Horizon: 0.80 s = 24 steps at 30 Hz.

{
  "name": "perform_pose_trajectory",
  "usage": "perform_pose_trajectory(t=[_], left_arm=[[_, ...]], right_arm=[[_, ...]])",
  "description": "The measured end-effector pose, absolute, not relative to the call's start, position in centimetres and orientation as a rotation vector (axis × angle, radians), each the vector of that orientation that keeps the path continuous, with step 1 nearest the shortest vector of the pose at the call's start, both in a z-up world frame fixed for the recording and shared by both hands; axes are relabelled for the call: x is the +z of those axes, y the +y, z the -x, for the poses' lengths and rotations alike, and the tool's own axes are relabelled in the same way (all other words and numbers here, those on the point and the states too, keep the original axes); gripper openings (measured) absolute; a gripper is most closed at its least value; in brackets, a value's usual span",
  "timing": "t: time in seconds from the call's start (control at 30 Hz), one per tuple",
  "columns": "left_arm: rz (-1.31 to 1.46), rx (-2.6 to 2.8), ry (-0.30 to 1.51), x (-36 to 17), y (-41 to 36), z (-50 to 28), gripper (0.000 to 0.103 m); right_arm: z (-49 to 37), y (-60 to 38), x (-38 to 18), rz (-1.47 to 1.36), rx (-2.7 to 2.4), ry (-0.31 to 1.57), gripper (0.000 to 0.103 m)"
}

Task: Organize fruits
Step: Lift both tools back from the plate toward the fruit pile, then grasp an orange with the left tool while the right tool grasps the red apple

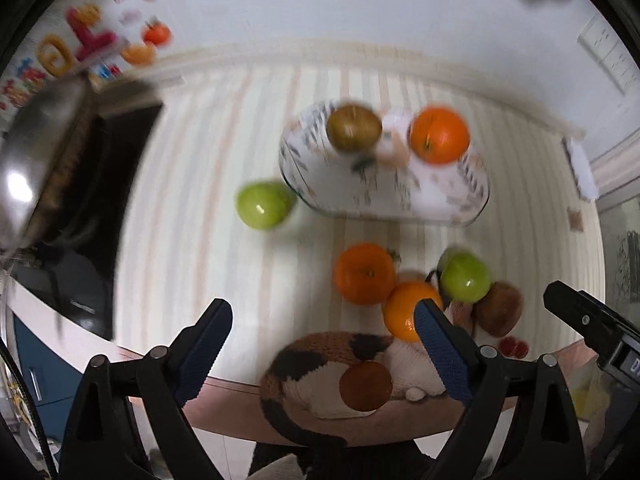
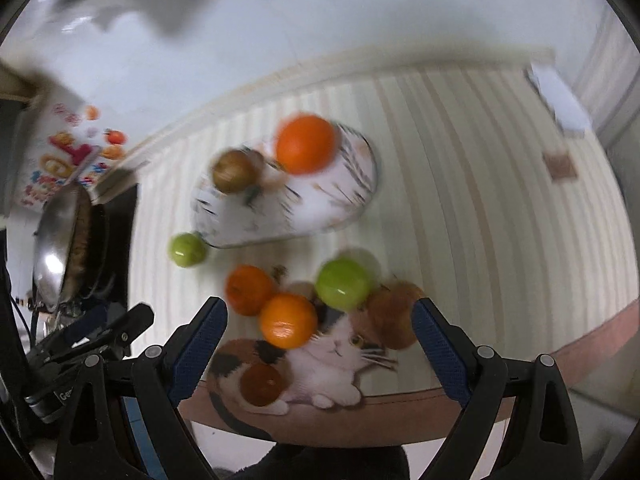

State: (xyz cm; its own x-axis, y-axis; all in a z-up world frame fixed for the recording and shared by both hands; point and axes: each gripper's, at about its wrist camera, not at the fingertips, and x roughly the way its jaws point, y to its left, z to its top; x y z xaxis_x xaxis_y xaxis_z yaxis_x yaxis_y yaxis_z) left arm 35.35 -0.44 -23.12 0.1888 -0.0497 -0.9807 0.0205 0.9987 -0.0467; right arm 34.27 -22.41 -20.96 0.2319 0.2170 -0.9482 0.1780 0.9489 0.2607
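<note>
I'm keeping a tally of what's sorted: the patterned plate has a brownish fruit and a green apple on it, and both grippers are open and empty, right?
Not quite. Beside the brownish fruit, the plate holds an orange, not a green apple; the left wrist view shows it. The nearest green apple sits on the table beside the plate. Both the left gripper and right gripper are open and empty.

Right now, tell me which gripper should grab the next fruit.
Probably the right hand-held gripper: it is open, and the orange in the near cluster sits between its fingers. The left hand-held gripper, also open, is centred left of that cluster, over the striped table.
</note>
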Motion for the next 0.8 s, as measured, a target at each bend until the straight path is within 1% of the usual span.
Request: perform_pose_trajectory(t=[0.1,0.23,0.43,0.47,0.5,0.53,0.57,0.67,0.8], left_arm=[[0.048,-0.062,1.475,-26.7,-1.3,-37.0,0.093],[0.065,-0.07,1.578,-30.5,-2.7,-39.3,0.093],[0.025,-0.087,1.692,-35.6,-5.0,-41.6,0.093],[0.026,-0.083,1.691,-35.9,-5.1,-41.8,0.09],[0.014,-0.073,1.696,-36.4,-5.2,-41.9,0.084],[0.015,-0.069,1.694,-36.6,-5.2,-41.9,0.064],[0.035,-0.073,1.692,-36.7,-5.2,-41.8,0.062],[0.003,-0.052,1.653,-36.3,-4.8,-41.2,0.062],[-0.003,-0.03,1.662,-36.2,-2.7,-39.3,0.061]], right_arm=[[-35.2,-23.6,-25.1,-0.389,0.021,1.419,0.095],[-36.8,-24.0,-28.9,-0.424,0.048,1.474,0.095],[-39.7,-22.9,-31.9,-0.328,0.087,1.551,0.094],[-39.9,-22.9,-32.0,-0.306,0.089,1.559,0.094],[-40.1,-22.9,-32.0,-0.286,0.088,1.571,0.094],[-40.1,-23.2,-31.9,-0.275,0.082,1.578,0.094],[-40.1,-23.4,-31.8,-0.268,0.075,1.584,0.094],[-39.2,-24.3,-31.9,-0.234,0.047,1.613,0.094],[-38.1,-25.0,-33.5,-0.23,0.033,1.666,0.094]])
